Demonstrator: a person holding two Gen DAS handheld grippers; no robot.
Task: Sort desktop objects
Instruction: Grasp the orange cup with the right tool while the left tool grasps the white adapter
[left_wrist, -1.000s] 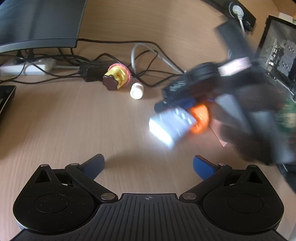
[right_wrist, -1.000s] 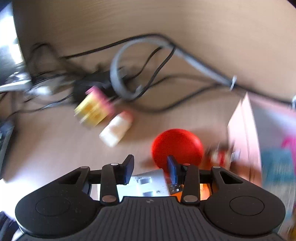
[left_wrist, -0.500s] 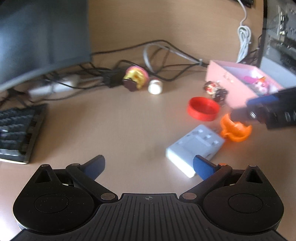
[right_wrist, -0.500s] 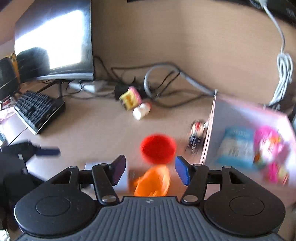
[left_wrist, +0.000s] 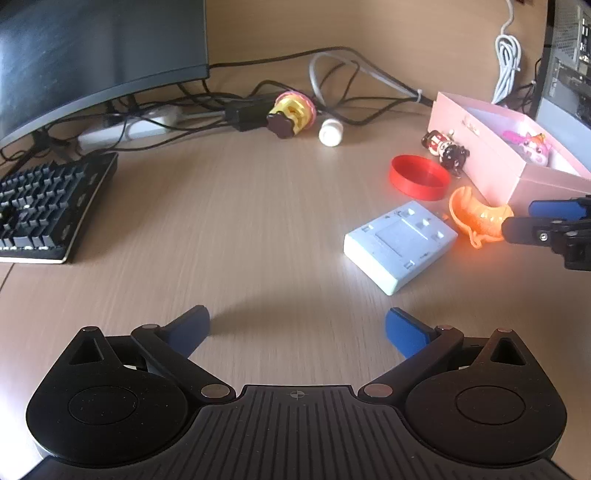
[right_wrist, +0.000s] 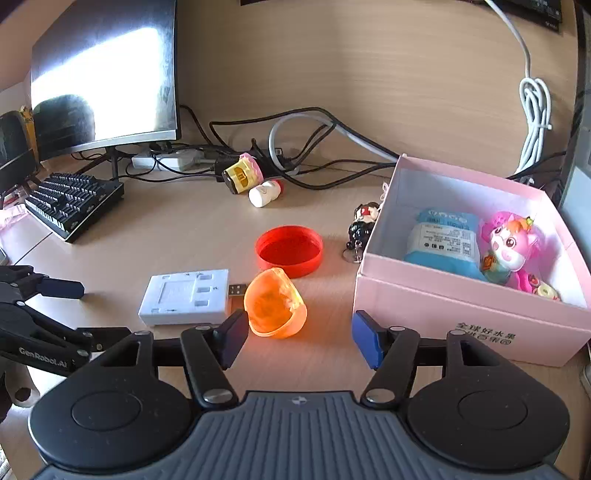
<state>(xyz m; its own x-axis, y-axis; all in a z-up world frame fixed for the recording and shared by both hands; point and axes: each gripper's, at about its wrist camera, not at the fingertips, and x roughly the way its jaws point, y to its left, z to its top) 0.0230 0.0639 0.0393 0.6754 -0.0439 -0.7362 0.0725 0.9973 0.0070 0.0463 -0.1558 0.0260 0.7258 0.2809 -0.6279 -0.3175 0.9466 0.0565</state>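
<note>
1. Right wrist view: right gripper (right_wrist: 299, 338) fingers are seen opening, released, nothing pinched; orange capsule half (right_wrist: 275, 304) lies on the bench (right_wrist: 184, 236) just ahead of the left finger, untouched.
2. White hub (right_wrist: 186, 295) sits beside it, red lid (right_wrist: 289, 250) behind.
3. Pink box (right_wrist: 461, 317) holds a blue packet (right_wrist: 445, 242) and pink toy (right_wrist: 511, 249).
4. Left gripper (left_wrist: 297, 328) fingers are spread wide, empty, over bare bench.
</note>
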